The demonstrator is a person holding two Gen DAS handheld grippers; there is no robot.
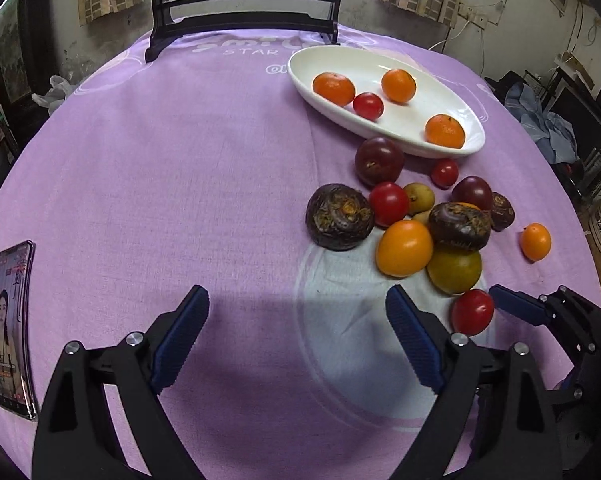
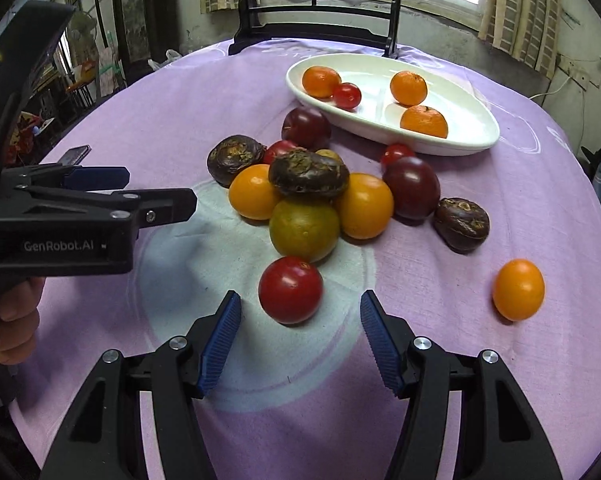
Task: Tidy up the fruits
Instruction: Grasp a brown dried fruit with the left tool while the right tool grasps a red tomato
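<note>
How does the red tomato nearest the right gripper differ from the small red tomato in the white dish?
The near red tomato lies on the purple cloth, just ahead of the right gripper, touching no other fruit; the dish tomato sits inside the white dish against an orange mandarin. The near one looks larger, though it is also closer to the camera. Both are round, glossy and red.

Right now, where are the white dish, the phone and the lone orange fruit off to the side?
white dish (image 2: 476,136): right wrist view, near rim.
phone (image 1: 14,328): left wrist view, screen middle.
lone orange fruit (image 2: 518,290): right wrist view, its middle.
</note>
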